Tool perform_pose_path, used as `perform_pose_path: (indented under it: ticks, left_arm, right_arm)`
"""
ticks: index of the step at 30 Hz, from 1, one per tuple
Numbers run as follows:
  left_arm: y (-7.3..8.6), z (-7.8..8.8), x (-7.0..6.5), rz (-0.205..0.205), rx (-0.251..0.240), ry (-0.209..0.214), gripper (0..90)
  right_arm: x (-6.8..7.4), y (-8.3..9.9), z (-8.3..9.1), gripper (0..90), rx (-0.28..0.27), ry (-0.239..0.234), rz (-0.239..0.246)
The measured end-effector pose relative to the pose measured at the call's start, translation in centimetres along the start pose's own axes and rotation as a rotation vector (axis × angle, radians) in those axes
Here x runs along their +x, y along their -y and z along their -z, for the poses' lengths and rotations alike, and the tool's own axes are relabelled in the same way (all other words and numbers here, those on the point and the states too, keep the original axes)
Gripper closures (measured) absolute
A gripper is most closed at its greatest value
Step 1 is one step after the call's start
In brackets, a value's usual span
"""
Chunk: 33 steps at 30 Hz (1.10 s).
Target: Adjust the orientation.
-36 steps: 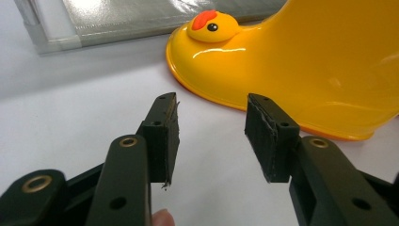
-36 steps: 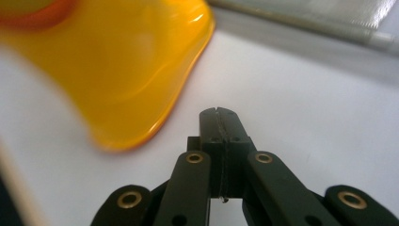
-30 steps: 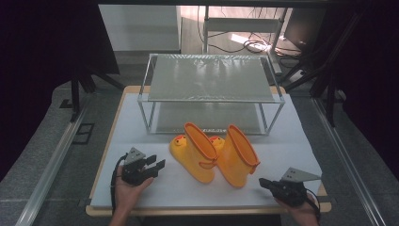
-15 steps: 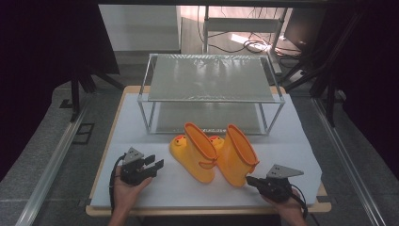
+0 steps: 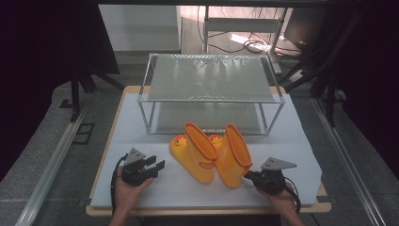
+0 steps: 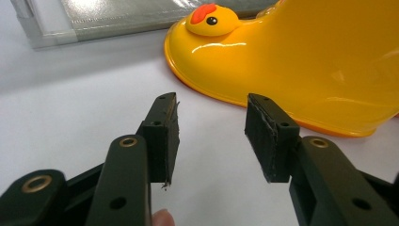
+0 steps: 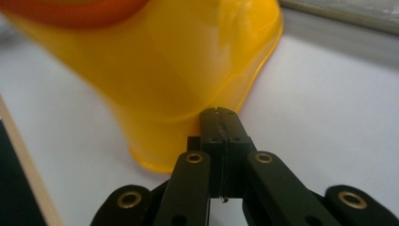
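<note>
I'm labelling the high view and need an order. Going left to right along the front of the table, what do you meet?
Left gripper → left boot → right boot → right gripper.

My right gripper (image 5: 248,176) is now moved in from the table's right edge and sits just beside the heel of the right boot (image 5: 235,157).

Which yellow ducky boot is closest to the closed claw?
The boot on the right, the one standing nearer the person's right hand. The shut right claw is right up against its heel, while the other boot stands farther off, nearer the open left claw.
</note>
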<state>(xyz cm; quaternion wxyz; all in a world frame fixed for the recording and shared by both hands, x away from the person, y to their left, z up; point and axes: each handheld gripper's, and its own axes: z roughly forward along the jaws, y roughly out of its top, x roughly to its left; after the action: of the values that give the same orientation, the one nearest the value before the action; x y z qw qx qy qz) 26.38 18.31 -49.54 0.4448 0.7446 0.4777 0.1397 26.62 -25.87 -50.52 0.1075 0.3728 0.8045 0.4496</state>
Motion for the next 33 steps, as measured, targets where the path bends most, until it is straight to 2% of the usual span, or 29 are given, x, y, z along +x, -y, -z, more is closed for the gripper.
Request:
perform_pose_path:
  ticks: [1, 2, 4, 7, 8, 9, 11, 12, 15, 18, 24, 25, 27, 29, 30, 31, 33]
  left_arm:
    - [0.0, 0.0, 0.0, 0.001, 0.001, -0.001, 54.7]
    - [0.0, -0.1, 0.1, 0.002, 0.003, -0.001, 54.7]
    - [0.0, -0.2, 0.0, -0.002, 0.006, 0.000, 54.7]
    - [0.0, -0.2, 0.0, -0.004, 0.007, 0.000, 54.7]
    - [0.0, -0.2, 0.0, -0.003, 0.008, -0.001, 54.7]
    - [0.0, -0.2, 0.0, -0.003, 0.008, -0.001, 54.7]
    - [0.0, -0.2, 0.1, -0.005, 0.010, 0.001, 54.7]
    - [0.0, -0.2, 0.1, -0.006, 0.010, 0.002, 54.7]
    - [0.0, -0.2, 0.1, -0.007, 0.009, 0.002, 54.7]
    - [0.0, -0.1, 0.2, -0.003, 0.006, 0.004, 54.8]
    - [0.0, -0.2, 0.1, -0.005, 0.006, 0.008, 54.8]
    - [0.0, -0.2, 0.1, -0.004, 0.006, 0.008, 54.8]
    - [0.0, -0.1, 0.2, -0.005, 0.006, 0.008, 54.8]
    - [0.0, -0.1, 0.2, -0.004, 0.006, 0.007, 54.8]
    - [0.0, -0.1, 0.2, -0.003, 0.006, 0.007, 54.8]
    - [0.0, -0.1, 0.2, -0.003, 0.005, 0.008, 54.8]
    - [0.0, 0.0, 0.2, -0.003, 0.003, 0.008, 54.8]
  right_arm:
    - [-1.1, -0.6, -0.4, 89.7, 0.001, -0.005, -0.016]
    - [-1.1, -0.6, -0.4, 89.7, 0.001, -0.005, -0.016]
    - [-2.4, -1.5, -1.3, 89.7, 0.005, -0.005, -0.031]
    - [-3.8, -3.2, -3.3, 89.6, 0.033, 0.021, -0.009]
    - [-4.4, -4.2, -4.6, 89.7, 0.049, 0.021, -0.012]
    - [-4.4, -4.2, -4.6, 89.7, 0.049, 0.021, -0.012]
    - [-4.5, -5.1, -5.7, 89.7, 0.064, 0.016, -0.008]
    - [-4.3, -5.7, -6.8, 89.7, 0.083, 0.018, 0.020]
    - [-4.2, -6.1, -7.7, 89.8, 0.089, 0.024, 0.033]
    - [-4.4, -6.3, -8.2, 89.8, 0.082, -0.005, 0.017]
    - [-3.7, -7.0, -9.5, 89.9, 0.079, -0.030, 0.057]
    - [-3.6, -7.1, -9.7, 89.9, 0.083, -0.022, 0.066]
    - [-3.6, -7.1, -9.8, 89.9, 0.082, -0.021, 0.077]
    - [-3.9, -7.0, -9.7, 89.8, 0.082, -0.032, 0.062]
    - [-3.8, -7.0, -9.6, 89.7, 0.088, -0.018, 0.068]
    - [-3.8, -6.9, -9.3, 89.8, 0.092, -0.005, 0.070]
    - [-3.8, -6.5, -8.1, 89.8, 0.073, -0.011, 0.059]
